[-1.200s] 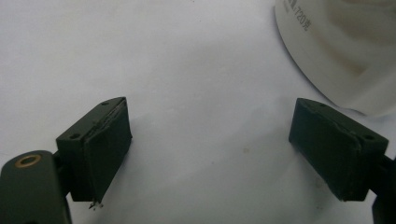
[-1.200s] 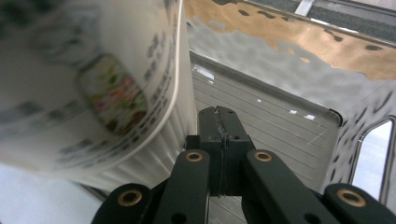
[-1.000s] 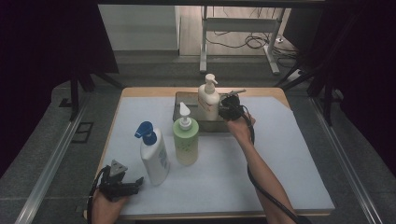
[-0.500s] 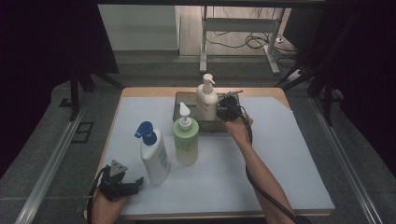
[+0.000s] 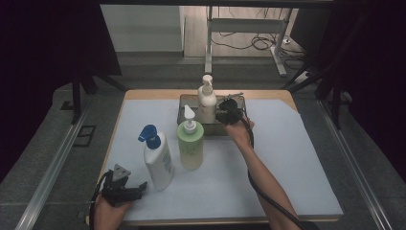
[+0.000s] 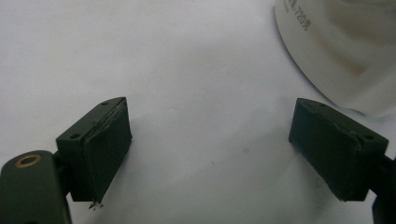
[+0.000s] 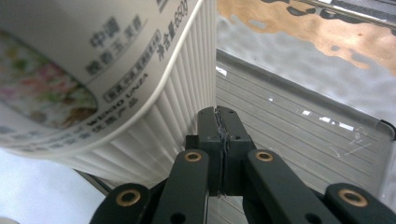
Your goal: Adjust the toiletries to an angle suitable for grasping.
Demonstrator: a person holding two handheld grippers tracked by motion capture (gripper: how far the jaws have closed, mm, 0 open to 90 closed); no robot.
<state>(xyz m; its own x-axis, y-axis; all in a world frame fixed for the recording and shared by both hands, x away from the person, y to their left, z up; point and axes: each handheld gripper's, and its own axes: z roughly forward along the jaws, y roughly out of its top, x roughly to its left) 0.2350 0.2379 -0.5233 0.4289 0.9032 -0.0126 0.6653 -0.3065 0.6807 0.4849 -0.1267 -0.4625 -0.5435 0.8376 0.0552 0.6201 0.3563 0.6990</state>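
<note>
Right gripper (image 5: 229,114) up in the middle of the high view, over the metal tray (image 5: 238,102), just beside the cream pump bottle (image 5: 207,99) standing in that tray. In the right gripper view, jaws pressed flat together with nothing between them, low in the middle of the frame, and the cream pump bottle (image 7: 107,70) big in the upper left with its ribbed side right next to the jaws; touching or not, cannot tell. Grey tray floor (image 7: 299,126) on the right of that frame.

Left gripper (image 5: 125,188) down in the lower left of the high view, on the white sheet (image 5: 297,158), close to the white bottle with the blue pump (image 5: 158,160). Green pump bottle (image 5: 190,143) just right of that one. In the left gripper view, jaws spread wide, nothing held, white bottle's bottom edge (image 6: 345,51) in the upper right corner
</note>
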